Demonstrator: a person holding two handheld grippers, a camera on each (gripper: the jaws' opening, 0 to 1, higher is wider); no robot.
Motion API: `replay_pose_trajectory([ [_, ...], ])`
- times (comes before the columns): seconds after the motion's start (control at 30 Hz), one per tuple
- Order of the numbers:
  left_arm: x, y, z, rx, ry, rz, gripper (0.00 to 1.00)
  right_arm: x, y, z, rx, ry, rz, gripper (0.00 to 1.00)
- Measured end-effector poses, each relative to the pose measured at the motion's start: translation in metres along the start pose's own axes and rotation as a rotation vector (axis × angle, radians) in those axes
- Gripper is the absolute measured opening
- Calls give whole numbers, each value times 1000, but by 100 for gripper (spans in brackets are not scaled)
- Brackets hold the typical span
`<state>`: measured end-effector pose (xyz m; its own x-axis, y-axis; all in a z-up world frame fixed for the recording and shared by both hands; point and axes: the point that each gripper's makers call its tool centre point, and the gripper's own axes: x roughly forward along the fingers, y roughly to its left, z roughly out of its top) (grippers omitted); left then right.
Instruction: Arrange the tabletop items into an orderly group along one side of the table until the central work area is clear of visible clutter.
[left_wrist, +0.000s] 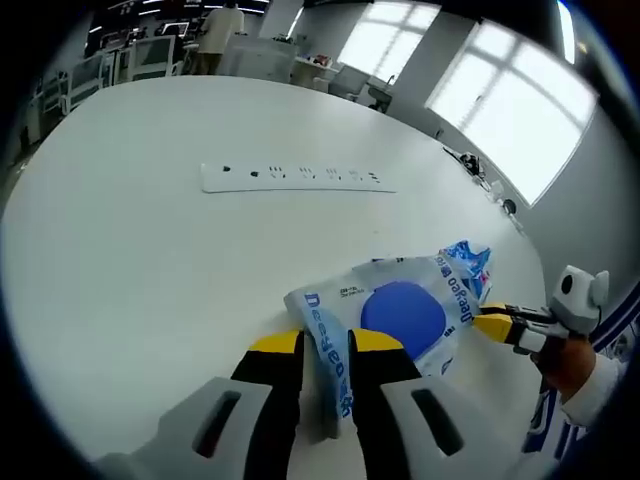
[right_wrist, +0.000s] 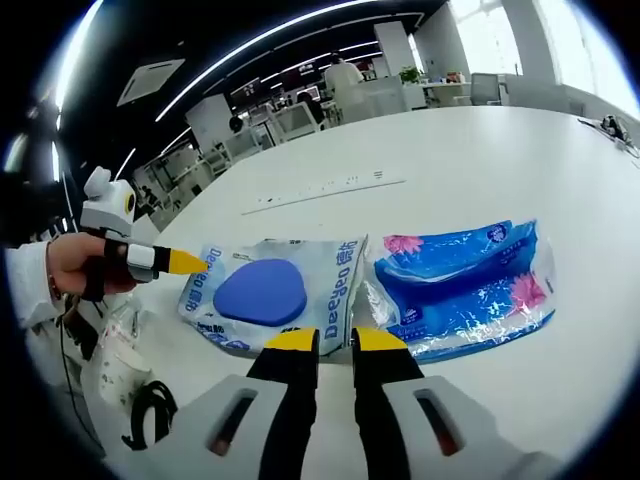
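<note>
A white wipes pack (left_wrist: 400, 310) with a blue oval lid lies on the white table (left_wrist: 140, 260). My left gripper (left_wrist: 327, 345) is shut on its near edge. In the right gripper view the same wipes pack (right_wrist: 265, 290) sits just ahead, and my right gripper (right_wrist: 335, 342) has its jaws close together on the pack's long edge. The left gripper (right_wrist: 185, 262) pinches the pack's left end there. From the right side of the left gripper view the right gripper (left_wrist: 495, 325) reaches the pack. A blue tissue pack (right_wrist: 465, 280) lies against the wipes pack; one corner of the tissue pack (left_wrist: 468, 262) shows behind it.
A long white power strip (left_wrist: 295, 178) lies across the table's middle; the power strip (right_wrist: 320, 188) sits beyond both packs. A clear bag (right_wrist: 118, 350) and a black cable (right_wrist: 150, 408) rest near the table edge at the left. Desks and chairs stand far off.
</note>
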<state>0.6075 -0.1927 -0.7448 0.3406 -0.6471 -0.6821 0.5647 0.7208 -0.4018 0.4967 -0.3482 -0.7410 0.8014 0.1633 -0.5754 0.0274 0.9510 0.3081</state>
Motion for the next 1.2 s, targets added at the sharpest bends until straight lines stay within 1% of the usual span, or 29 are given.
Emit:
replay_pose_trajectory([
  [0.37,-6,0,1,15,-2,5,28,-5,2,1,1,-4,-5,14],
  [0.53,-11,-1,3,25,-1,6,30,-9,2,3,4,-10,-6,15],
  [0.97,-31,-2,10,35,-25,10,33,-22,8,10,-5,-27,-2,19],
  [1.2,-45,-3,11,49,-37,15,36,-29,7,14,-33,-26,-1,22],
])
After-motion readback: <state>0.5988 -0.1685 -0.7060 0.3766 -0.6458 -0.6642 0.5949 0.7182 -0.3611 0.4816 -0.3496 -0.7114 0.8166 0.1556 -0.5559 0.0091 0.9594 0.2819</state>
